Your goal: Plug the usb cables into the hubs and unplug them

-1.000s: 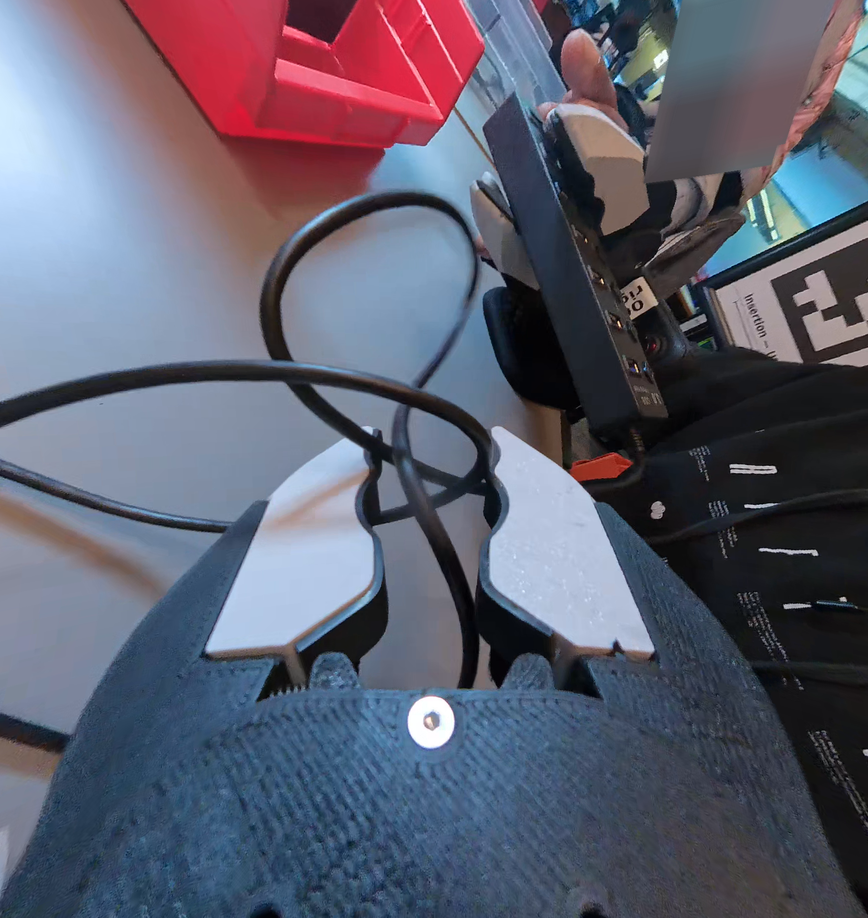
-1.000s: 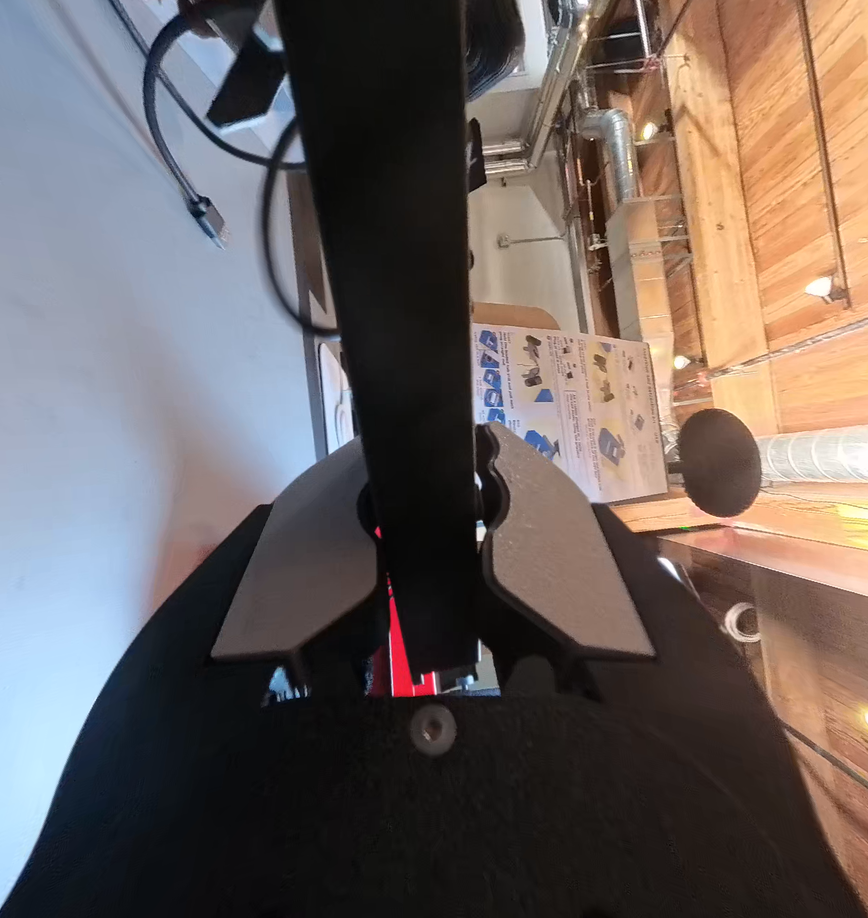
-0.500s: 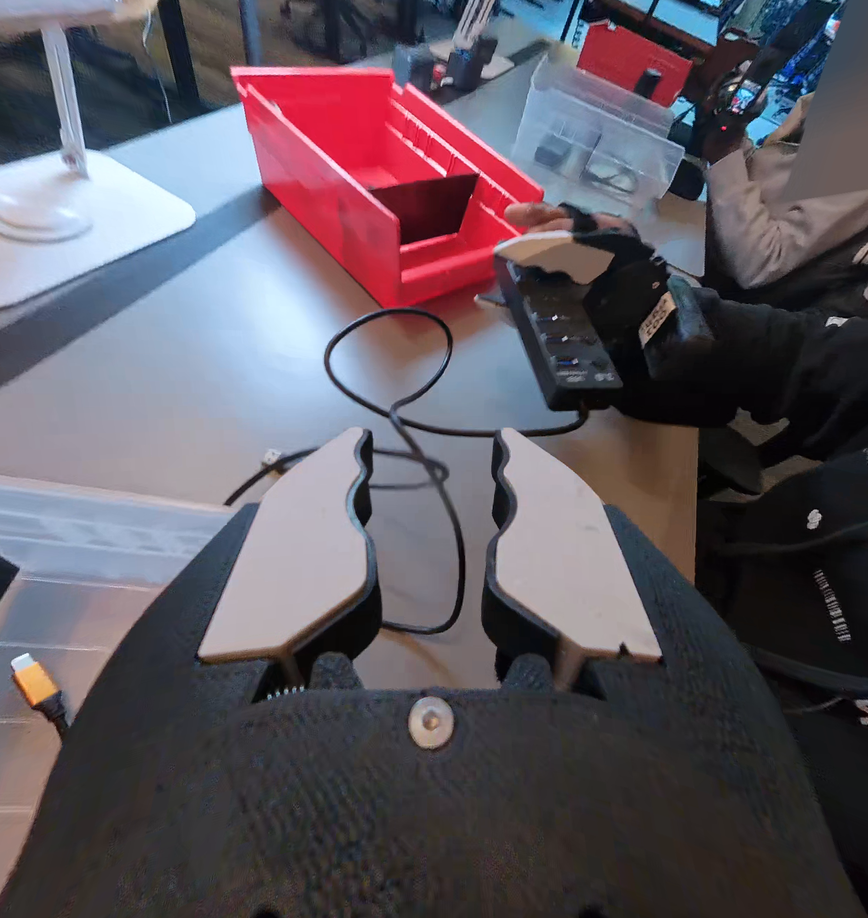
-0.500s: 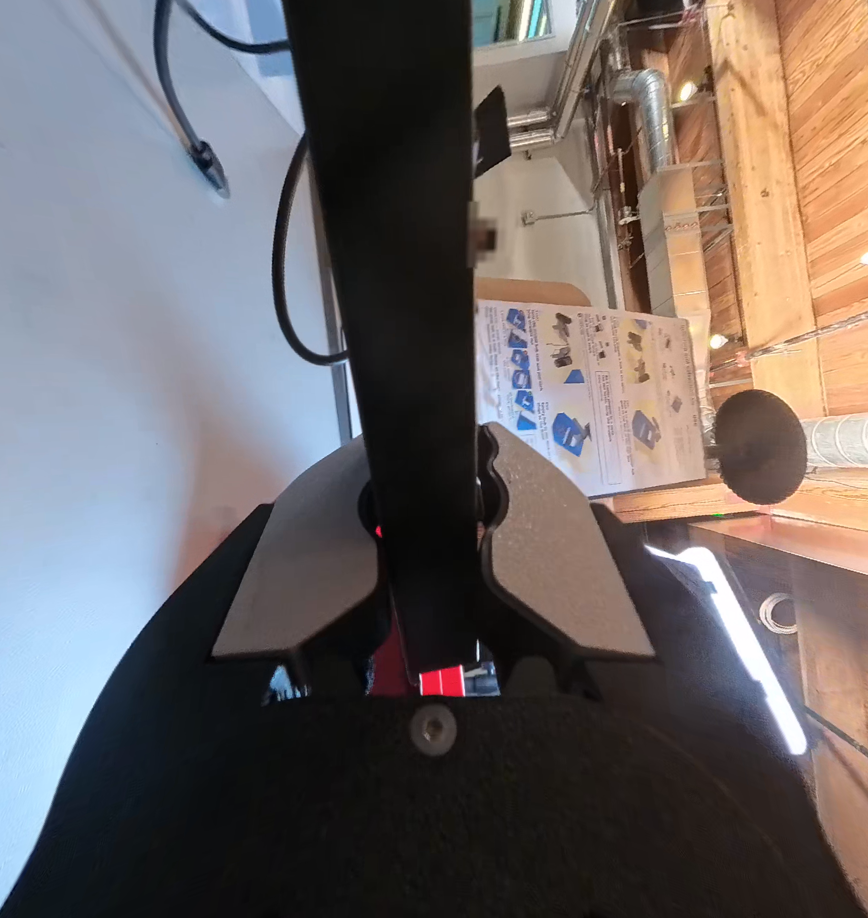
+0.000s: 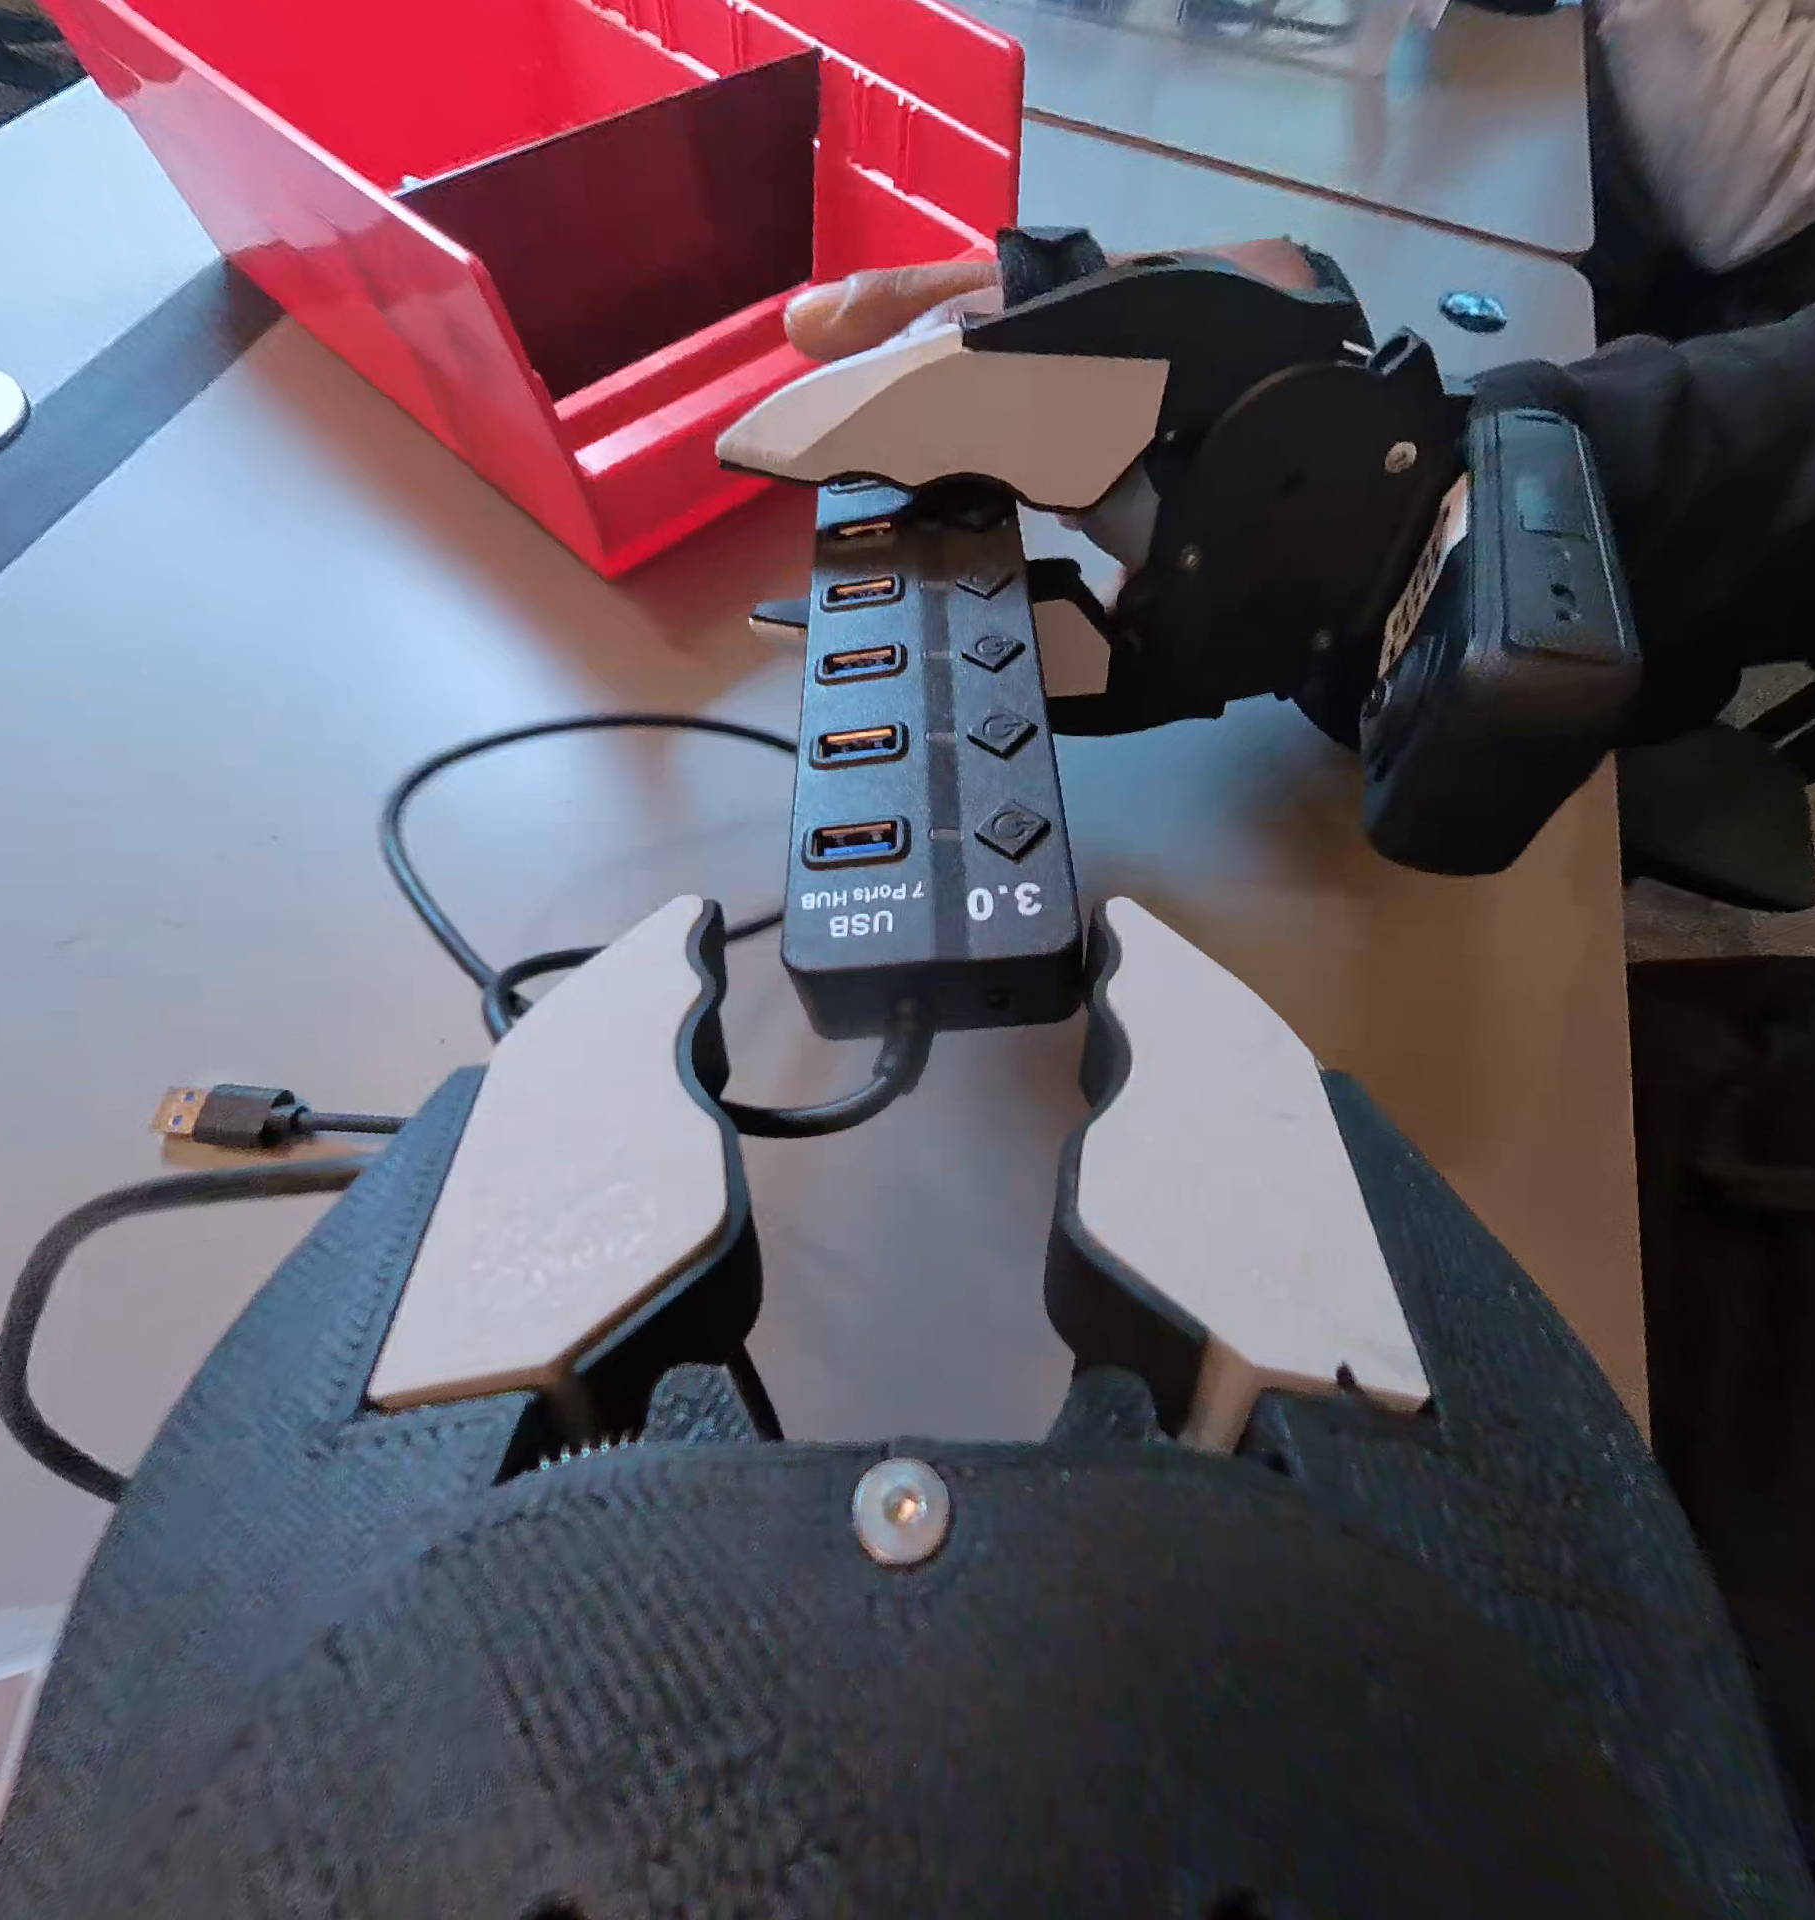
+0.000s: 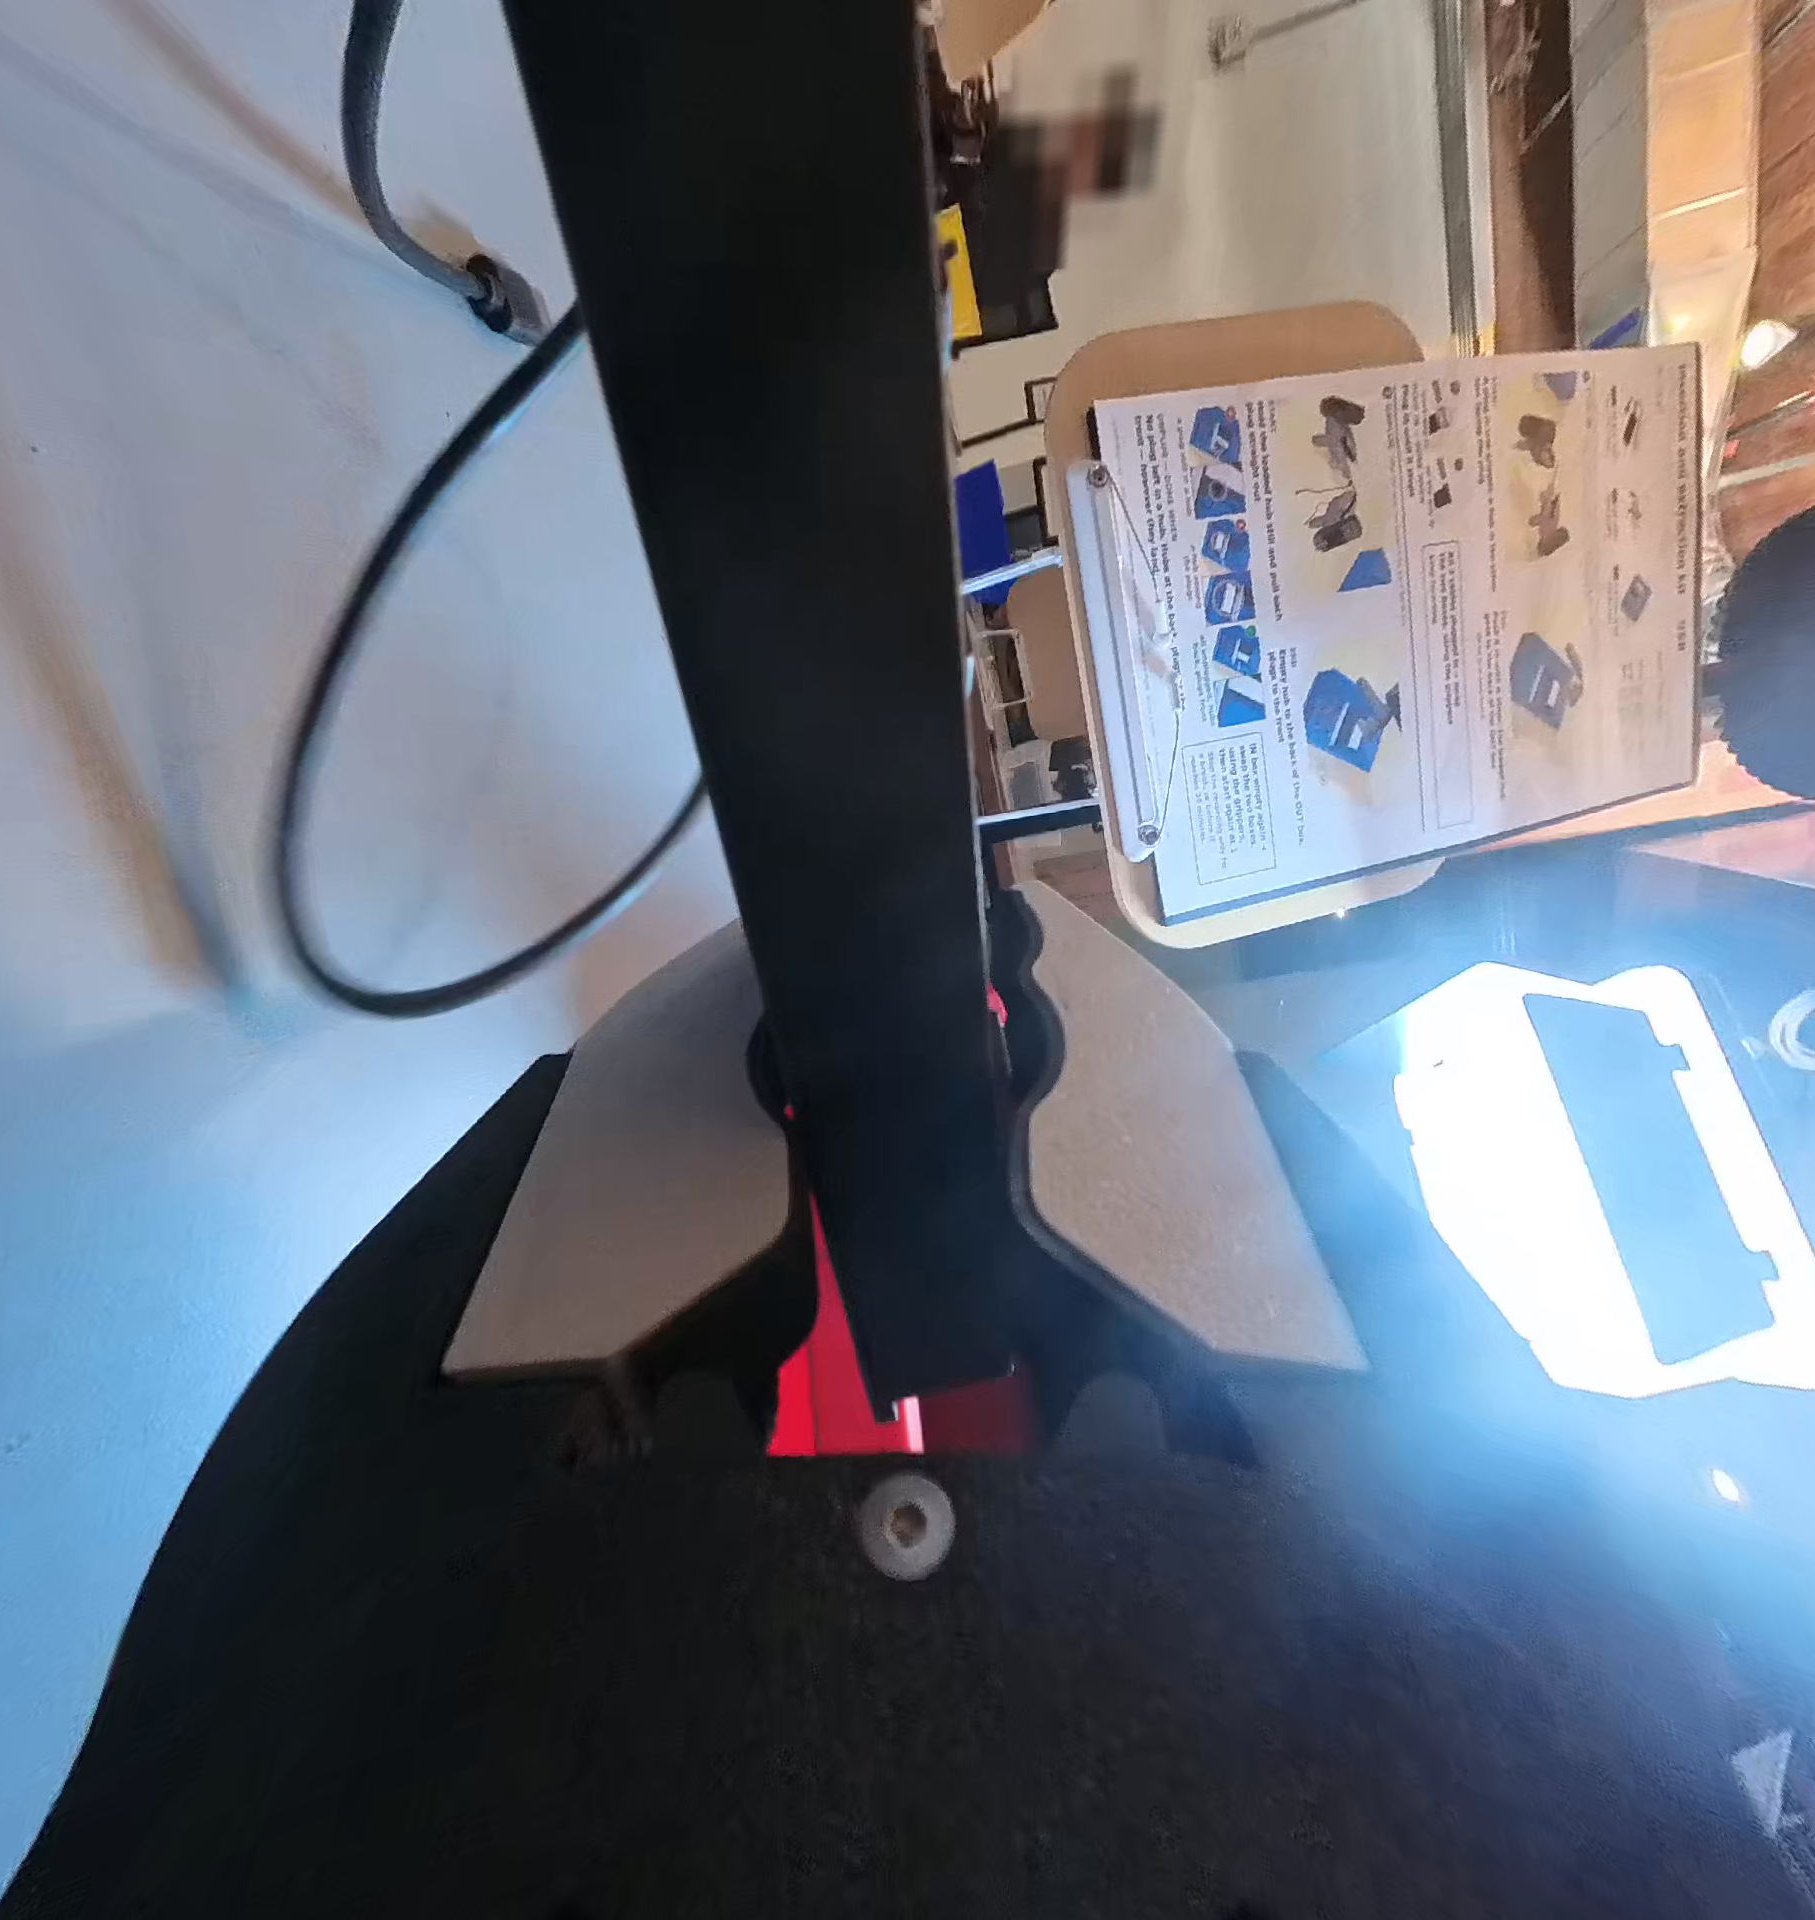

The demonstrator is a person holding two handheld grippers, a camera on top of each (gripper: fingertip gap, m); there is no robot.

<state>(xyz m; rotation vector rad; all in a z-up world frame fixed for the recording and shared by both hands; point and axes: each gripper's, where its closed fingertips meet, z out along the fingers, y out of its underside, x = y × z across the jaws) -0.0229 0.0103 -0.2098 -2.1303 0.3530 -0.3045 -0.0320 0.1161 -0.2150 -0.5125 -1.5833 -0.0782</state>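
The grey, smooth counter runs back to a second tabletop behind it, and its right edge drops off just beside the right claw. On it, at the far left, sits a red plastic bin with a dark divider panel, its near corner close to the hub's far end. The long black rectangular USB hub with a row of ports and diamond-shaped buttons lies lengthwise on the counter, pointing toward the left claw. The right claw, held in a dark-sleeved hand, reaches in from the right, turned on its side, and is clamped across the hub's far end; its own camera shows the hub pinched between both fingers. The left claw hangs low, spread wide and empty, its tips flanking the hub's near end. The thin black cable from that end loops over bare counter to the left. A loose braided black cable with a blue-tongued USB plug lies beside the left finger.
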